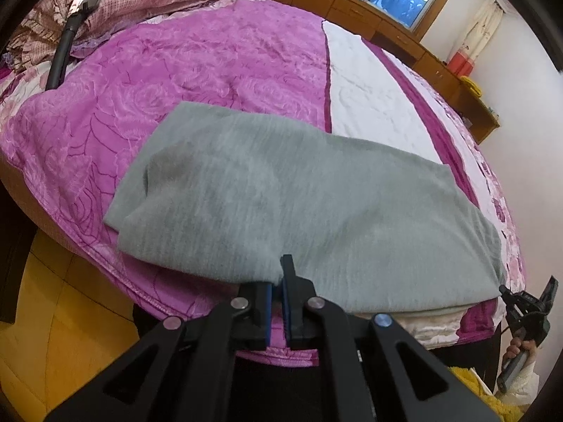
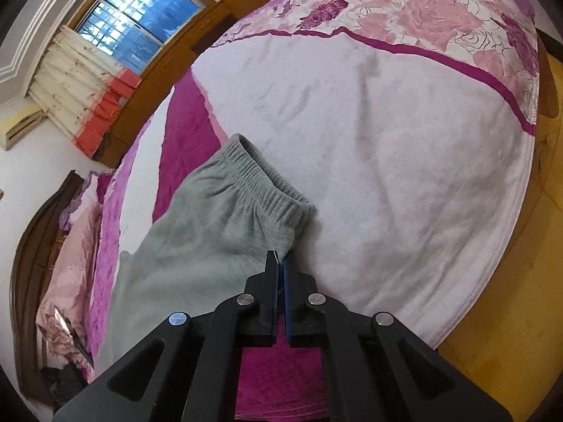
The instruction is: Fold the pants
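Observation:
Grey fleece pants (image 1: 281, 197) lie lengthwise across the near side of the bed. My left gripper (image 1: 279, 274) is shut on the pants' near edge, about mid-length. In the right wrist view the elastic waistband (image 2: 267, 183) shows, with the grey cloth (image 2: 197, 246) running back to the left. My right gripper (image 2: 279, 263) is shut on the pants' near edge just below the waistband corner. The right gripper also shows at the far right edge of the left wrist view (image 1: 527, 302), at the end of the pants.
The bed carries a purple rose-pattern blanket (image 1: 176, 81) and a white sheet (image 2: 404, 176). Pink pillows and bedding (image 1: 147, 3) are piled at the head. A wooden cabinet (image 1: 422, 52) runs under the window. Yellow floor (image 1: 52, 316) lies beside the bed.

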Demonstrator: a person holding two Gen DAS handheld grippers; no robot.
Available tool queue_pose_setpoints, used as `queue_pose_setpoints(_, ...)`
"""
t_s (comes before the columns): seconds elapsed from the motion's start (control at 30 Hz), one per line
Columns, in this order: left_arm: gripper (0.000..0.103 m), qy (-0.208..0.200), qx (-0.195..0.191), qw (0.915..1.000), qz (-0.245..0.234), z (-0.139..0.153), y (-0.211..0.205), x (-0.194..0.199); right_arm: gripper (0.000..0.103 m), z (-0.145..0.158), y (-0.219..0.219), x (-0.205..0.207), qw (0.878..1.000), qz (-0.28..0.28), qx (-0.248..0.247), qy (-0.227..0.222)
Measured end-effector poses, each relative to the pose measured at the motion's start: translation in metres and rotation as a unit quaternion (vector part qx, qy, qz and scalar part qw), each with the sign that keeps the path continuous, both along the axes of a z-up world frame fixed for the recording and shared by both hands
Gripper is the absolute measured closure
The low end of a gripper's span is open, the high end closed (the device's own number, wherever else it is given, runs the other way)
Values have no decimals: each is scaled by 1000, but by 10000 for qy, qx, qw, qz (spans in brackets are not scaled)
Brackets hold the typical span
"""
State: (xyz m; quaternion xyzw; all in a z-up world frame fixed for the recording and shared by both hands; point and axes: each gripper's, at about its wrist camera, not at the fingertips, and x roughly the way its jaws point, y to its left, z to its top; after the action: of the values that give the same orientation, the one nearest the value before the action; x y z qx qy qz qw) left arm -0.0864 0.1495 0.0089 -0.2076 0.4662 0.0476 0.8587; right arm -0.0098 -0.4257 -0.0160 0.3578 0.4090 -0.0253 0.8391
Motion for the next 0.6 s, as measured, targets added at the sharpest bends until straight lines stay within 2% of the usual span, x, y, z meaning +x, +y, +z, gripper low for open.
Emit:
queue_pose_setpoints(0.07,97,-7,-8,10000,-49,1,1,-2,103,2,4,2,9998,78,-184,13)
queue_pose_setpoints(0.17,85,30,159,9999,-34,5,5,-7,103,6,12,10,9973,330,-600,278)
queue_pose_setpoints(0.3,83,32,381,9990,224,15,24,-24,99,24,14,9,9934,392,-1000,401)
queue_pose_setpoints(0.4,82,-25,634,9961,615,28,48,-40,98,45,17,5,9886,346,-1427,345)
queue_pose_setpoints(0.47,81,-103,731,9941,795,36,61,-45,94,65,24,2,9830,358,-1792,183)
queue_pose_setpoints(0.53,76,-205,758,9925,940,43,74,-45,87,79,33,1,9801,424,-1941,8)
queue_pose_setpoints(0.6,65,-304,666,9928,952,46,80,-37,80,88,45,2,9789,568,-1956,-147)
